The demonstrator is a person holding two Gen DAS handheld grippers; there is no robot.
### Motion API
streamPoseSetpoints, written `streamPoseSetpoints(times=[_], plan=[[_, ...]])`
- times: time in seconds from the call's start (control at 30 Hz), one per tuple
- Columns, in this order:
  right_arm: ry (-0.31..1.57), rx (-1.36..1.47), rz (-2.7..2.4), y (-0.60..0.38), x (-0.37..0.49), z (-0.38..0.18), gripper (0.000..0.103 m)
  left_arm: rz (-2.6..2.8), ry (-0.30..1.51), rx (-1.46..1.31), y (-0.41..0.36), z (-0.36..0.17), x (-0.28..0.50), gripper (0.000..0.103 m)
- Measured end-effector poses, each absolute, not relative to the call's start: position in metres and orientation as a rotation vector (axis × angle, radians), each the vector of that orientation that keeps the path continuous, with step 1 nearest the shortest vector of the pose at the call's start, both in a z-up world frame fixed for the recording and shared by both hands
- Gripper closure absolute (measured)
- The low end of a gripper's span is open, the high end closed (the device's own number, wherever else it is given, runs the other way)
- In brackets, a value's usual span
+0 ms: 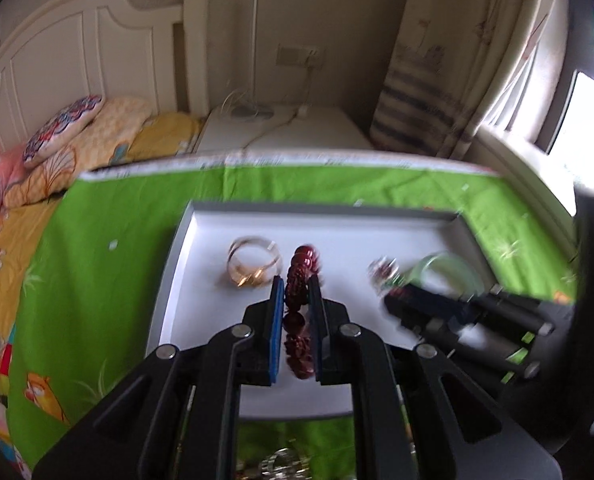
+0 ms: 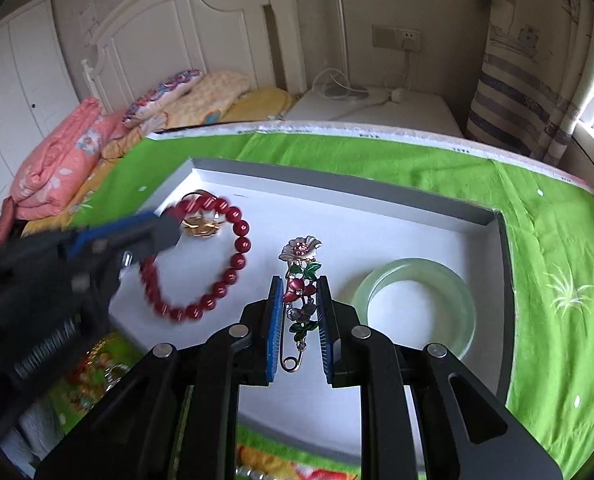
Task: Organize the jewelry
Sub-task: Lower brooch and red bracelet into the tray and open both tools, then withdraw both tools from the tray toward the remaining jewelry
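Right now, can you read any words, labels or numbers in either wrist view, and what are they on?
Nothing is legible.
White selvage strip along the green cloth: small dark print marks, too small and blurred to read.
White tray, red bead bracelet, flower brooch, green bangle: no text.

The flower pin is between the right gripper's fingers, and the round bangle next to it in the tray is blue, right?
Not quite: the bangle is pale green, not blue, as the right wrist view shows. The rest holds: the flower pin sits between the right gripper's fingers, and the bangle lies beside it in the white tray.
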State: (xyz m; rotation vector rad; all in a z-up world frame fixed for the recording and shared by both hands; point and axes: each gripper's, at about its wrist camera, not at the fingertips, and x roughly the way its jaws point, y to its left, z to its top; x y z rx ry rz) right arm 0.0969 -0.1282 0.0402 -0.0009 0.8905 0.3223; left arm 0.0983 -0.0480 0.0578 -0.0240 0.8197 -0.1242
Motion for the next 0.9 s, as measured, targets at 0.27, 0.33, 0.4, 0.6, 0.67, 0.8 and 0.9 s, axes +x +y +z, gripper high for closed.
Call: streamPoseSetpoints(times=[0.27,0.33,0.4,0.6,0.67,0.8,0.9], plan=[[0.842,0.051,0.349,-0.143,0.089,0.052,0.056,-0.076,0.812,-0.062,-0.02,0.049,0.082,0.05],[0.822,0.063,0.353,-0.152,0.082,0.058,0.056,-0.066,0.798,-0.06,-0.015,0.054,0.074,0.042],[0.811,0.077,0.359,-0.161,0.073,0.063,0.056,-0.054,0.781,-0.051,-0.011,0.06,0.064,0.033],[0.762,0.059,0.38,-0.187,0.022,0.074,0.056,0.002,0.7,-0.038,0.008,0.073,0.011,0.008],[0.758,0.071,0.377,-0.2,0.002,0.07,0.054,0.033,0.677,-0.04,0.018,0.071,-0.011,0.006],[0.782,0.117,0.355,-0.221,-0.027,0.053,0.054,0.029,0.681,-0.058,0.031,0.061,-0.046,0.005],[0.785,0.128,0.363,-0.226,-0.048,0.045,0.054,0.006,0.691,-0.054,0.033,0.051,-0.067,0.005]])
